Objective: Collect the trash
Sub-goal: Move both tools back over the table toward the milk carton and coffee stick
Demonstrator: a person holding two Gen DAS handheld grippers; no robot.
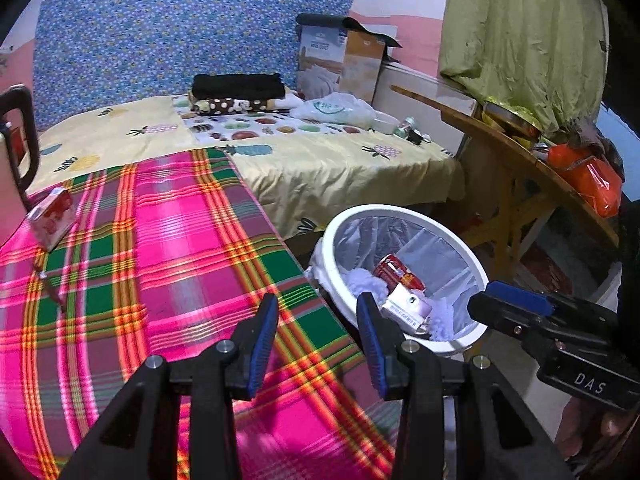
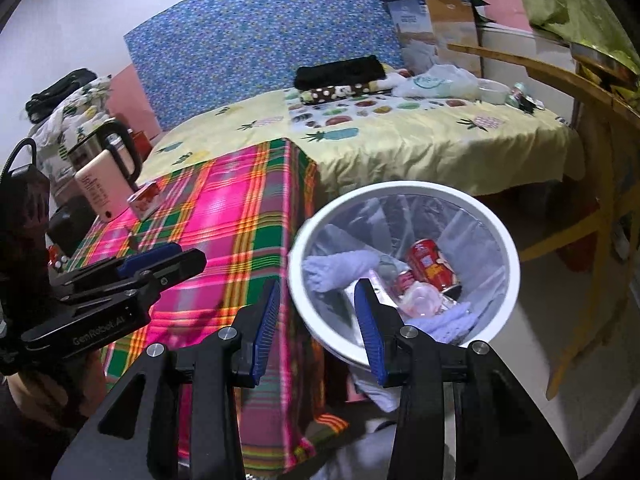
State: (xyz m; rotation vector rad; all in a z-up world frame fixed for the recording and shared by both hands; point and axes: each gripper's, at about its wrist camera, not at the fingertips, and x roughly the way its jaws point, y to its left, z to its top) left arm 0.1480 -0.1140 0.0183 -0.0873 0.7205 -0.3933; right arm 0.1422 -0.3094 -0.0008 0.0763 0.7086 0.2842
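Note:
A white bin (image 1: 333, 232) (image 2: 400, 189) with a clear liner stands on the floor beside the plaid-covered table. Inside lie a red can (image 2: 430, 264) (image 1: 394, 270), a white carton (image 1: 404, 308) and pale purple cloth (image 2: 340, 268). My left gripper (image 1: 318, 320) hovers open over the plaid cloth's right edge, nothing between its fingers. My right gripper (image 2: 318, 312) is open and empty too, just in front of the bin's near rim. Each shows in the other's view: the right gripper (image 1: 484, 300), the left gripper (image 2: 184, 256). A small red-and-white box (image 1: 52, 218) (image 2: 145, 200) rests on the far left of the plaid cloth (image 1: 180, 240).
A thin dark object (image 1: 52, 292) lies on the cloth near the box. A kettle (image 2: 104, 176) stands at the table's left. Behind is a bed (image 1: 320, 164) with folded clothes and a plastic bag (image 1: 336, 108). A wooden table (image 1: 520, 160) with an orange bag stands right of the bin.

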